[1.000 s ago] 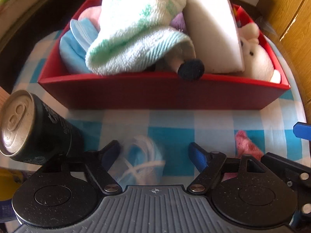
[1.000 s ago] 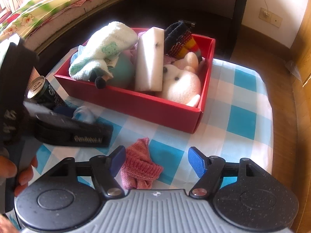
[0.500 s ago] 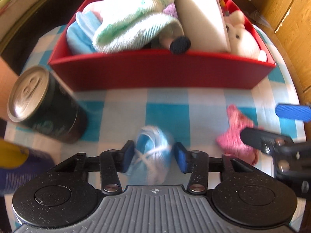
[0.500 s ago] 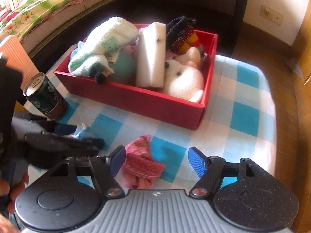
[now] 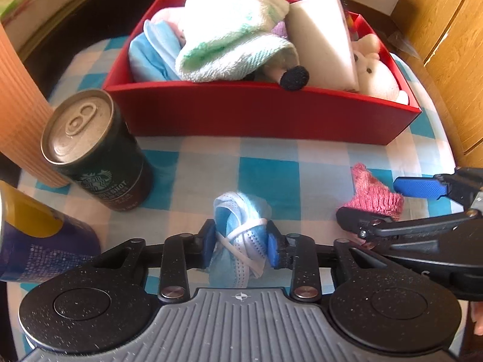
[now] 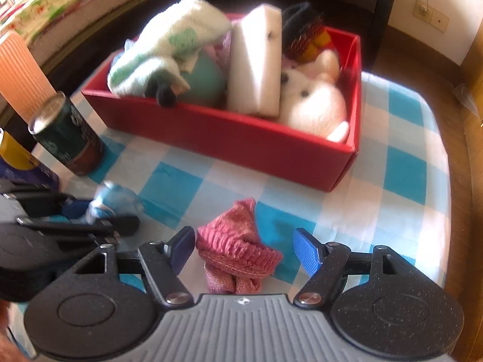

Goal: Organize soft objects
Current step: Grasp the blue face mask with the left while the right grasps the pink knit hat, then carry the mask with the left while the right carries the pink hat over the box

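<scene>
Left claw (image 5: 241,247): my jaws have just been closing and now pinch the mask (image 5: 238,238), near the can (image 5: 96,150).
Right claw (image 6: 244,249): spread, the pink knit (image 6: 238,247) between its pads, untouched.
Box (image 6: 241,138): far on the tabletop (image 6: 401,199), full.

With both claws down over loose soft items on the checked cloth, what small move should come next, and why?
Probably close the right claw on the pink knitted sock: its blue pads straddle it with gaps either side. The left claw, just closing, already pinches the rolled blue face mask; both belong in the red box.
</scene>
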